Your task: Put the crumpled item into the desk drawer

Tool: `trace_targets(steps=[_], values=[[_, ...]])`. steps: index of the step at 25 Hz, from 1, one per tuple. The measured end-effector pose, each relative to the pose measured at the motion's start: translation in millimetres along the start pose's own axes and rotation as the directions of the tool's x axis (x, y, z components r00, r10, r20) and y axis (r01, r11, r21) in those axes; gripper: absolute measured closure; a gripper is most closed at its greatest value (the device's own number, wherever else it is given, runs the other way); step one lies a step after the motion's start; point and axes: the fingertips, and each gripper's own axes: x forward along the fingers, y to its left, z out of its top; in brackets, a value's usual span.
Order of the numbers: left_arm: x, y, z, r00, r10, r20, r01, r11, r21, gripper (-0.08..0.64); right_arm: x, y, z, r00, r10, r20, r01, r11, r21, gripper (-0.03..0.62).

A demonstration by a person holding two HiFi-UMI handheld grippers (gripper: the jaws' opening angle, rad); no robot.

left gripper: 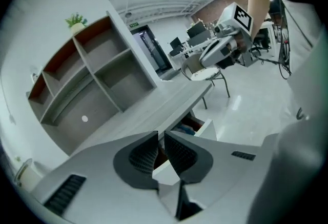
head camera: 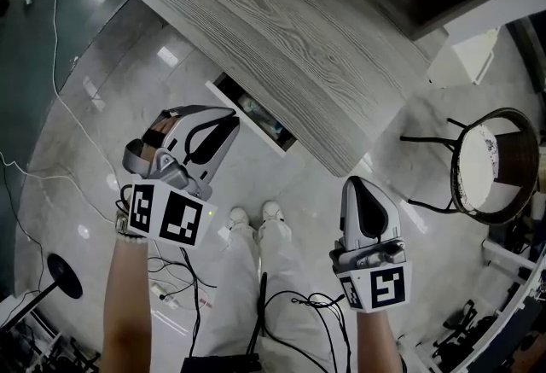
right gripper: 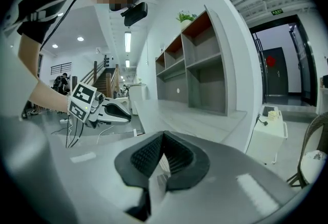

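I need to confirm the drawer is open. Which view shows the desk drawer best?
The head view: it looks down on the drawer, pulled out from under the desk, with things inside. The left gripper view shows its white front, partly behind the jaws. The right gripper view shows the desk, not the drawer.

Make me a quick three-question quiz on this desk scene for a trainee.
1. True or false: the desk drawer is open.
2. Which is nearer the drawer? A) left claw B) right claw
3. Fill in: the right claw's jaws are ____.
Key: 1 true; 2 A; 3 shut.
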Motion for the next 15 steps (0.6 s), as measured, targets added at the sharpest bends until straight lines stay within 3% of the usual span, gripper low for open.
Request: trace_targets(steps=[4,9,15], values=[[-28.3,19.8,21.5,0.993,0.096,0.061,-0.089,0.989,-0.12,0.542,4.3,11.5,33.8,0.998,0.04,0.045,-0.038,0.998,-0.059,0.583],[-78.6,52.4,50.7,0.968,0.224,0.117,-0.189,0.949,-0.251,0.551,6.5,29.1,80.3,0.992,0.079,0.097,-0.068,0.991,-0.116,0.583],[-151.5,85.9,83.0,0.935,0.337,0.113,-0.298,0.917,-0.266,0.552,0.0,51.5,142.8,0.977,0.14,0.159,-0.112,0.978,-0.175,0.583]])
